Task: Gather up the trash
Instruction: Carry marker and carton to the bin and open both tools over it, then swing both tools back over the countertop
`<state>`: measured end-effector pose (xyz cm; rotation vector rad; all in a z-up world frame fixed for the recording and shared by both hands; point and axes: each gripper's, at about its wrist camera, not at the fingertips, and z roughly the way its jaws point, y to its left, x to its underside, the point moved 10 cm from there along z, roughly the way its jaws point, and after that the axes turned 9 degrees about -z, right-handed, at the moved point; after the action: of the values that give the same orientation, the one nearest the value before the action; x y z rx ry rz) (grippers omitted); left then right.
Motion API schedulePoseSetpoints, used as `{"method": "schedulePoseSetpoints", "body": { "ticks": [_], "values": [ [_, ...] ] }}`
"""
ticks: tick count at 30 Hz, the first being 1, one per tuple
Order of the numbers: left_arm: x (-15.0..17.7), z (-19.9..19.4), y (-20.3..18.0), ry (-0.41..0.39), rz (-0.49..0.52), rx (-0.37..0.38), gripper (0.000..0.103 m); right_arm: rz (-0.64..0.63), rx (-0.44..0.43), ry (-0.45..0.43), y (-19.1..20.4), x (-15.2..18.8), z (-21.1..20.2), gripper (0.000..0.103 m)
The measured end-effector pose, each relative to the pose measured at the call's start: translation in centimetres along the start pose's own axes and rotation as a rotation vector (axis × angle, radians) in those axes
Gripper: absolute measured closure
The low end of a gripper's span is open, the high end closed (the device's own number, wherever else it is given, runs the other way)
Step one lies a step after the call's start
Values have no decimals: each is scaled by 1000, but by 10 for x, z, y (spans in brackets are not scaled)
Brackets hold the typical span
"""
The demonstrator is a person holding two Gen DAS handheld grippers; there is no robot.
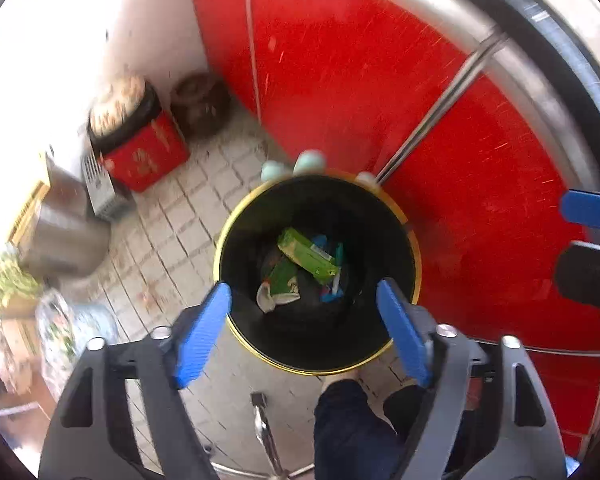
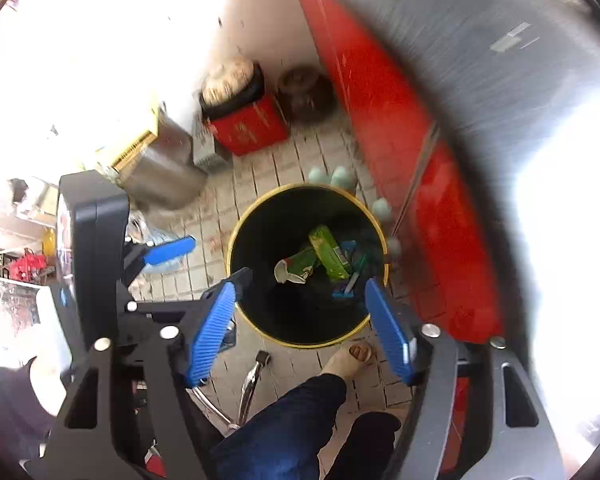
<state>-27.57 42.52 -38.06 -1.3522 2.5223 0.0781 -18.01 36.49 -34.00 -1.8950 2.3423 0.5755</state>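
While both hand-held grippers hang above the bin, neither carries anything; the left hand-held gripper (image 1: 304, 320) has its blue ribbed fingers (image 1: 200, 336) spread wide with nothing between them; the right hand-held gripper (image 2: 300, 328) is likewise released and empty, its fingers (image 2: 212, 332) framing the bin mouth.

Left to right on the tiled floor (image 1: 172, 240): a steel cylindrical pot (image 1: 66, 236); a red square container with a black liner (image 1: 140, 148); a dark brown round jar (image 1: 200, 104); the black round trash bin with a yellow rim (image 1: 320, 272); a glossy red cabinet panel (image 1: 420, 120) beside it.

Collected trash lies at the bin bottom: a green rectangular carton (image 1: 306, 256), a crumpled green-and-white wrapper (image 1: 280, 288) and small blue and teal scraps (image 1: 332, 280). Pale rounded objects (image 1: 310, 162) stand just behind the rim; their nature cannot be told.

Hazards, as judged from this position:
- a descending finger may strike the yellow rim and tip the bin; cause: the fingers sit close over its edge;
- the two hand-held grippers may collide; cause: they hang close together over one opening;
- the person's bare foot (image 2: 352, 356) rests just beside the bin base; a shifted bin could catch it;
- motion blur suggests quick movement, which reduces placement accuracy.
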Motion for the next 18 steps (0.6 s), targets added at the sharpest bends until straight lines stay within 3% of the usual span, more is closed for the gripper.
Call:
{"method": "schedulePoseSetpoints", "body": {
  "ticks": [1, 5, 10, 15, 18],
  "values": [
    [-4, -15, -8, -25, 19, 2, 20, 6, 16, -32, -3, 2, -25, 24],
    [-21, -93, -66, -150, 146, 49, 15, 83, 33, -192, -24, 15, -134, 19],
    [-34, -159, -187, -228, 347, 195, 13, 255, 217, -347, -92, 65, -253, 18],
    [-11, -196, -351, -263, 692, 384, 13, 569, 458, -445, -180, 182, -349, 18],
    [20, -206, -426, -252, 866, 459, 13, 727, 544, -480, -213, 258, -384, 18]
  ]
}}
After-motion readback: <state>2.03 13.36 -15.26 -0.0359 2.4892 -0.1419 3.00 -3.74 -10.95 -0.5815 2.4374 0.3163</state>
